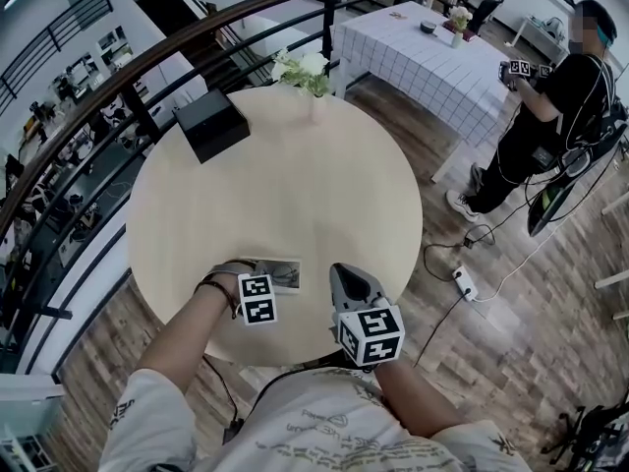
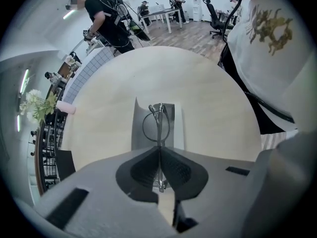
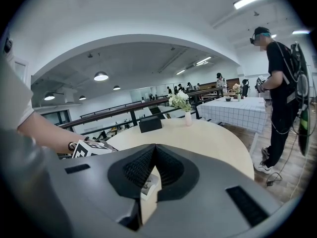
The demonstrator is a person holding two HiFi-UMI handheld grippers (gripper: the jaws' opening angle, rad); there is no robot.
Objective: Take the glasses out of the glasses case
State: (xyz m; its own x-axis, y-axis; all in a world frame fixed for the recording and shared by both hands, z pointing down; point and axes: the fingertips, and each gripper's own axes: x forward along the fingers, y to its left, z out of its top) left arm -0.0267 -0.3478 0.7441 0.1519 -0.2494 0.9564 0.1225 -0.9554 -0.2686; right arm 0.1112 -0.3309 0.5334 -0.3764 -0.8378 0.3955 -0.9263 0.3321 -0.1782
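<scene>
A grey glasses case (image 2: 142, 125) lies flat near the front edge of the round beige table (image 1: 295, 185). In the left gripper view, thin wire-framed glasses (image 2: 157, 120) stand edge-on over the case, and my left gripper (image 2: 159, 148) is shut on them. From the head view, the left gripper (image 1: 254, 281) sits right at the case (image 1: 283, 275); the glasses are too small to make out there. My right gripper (image 1: 344, 275) hovers just right of the case. Its jaws (image 3: 156, 148) are shut with nothing between them. A corner of the case (image 3: 148, 185) shows below them.
A black box (image 1: 210, 124) stands at the table's far left and a vase of white flowers (image 1: 307, 71) at its far edge. A dark railing (image 1: 147, 57) curves behind. A person (image 1: 550, 116) stands to the right by a checked-cloth table (image 1: 432, 52). Cables (image 1: 462, 281) lie on the floor.
</scene>
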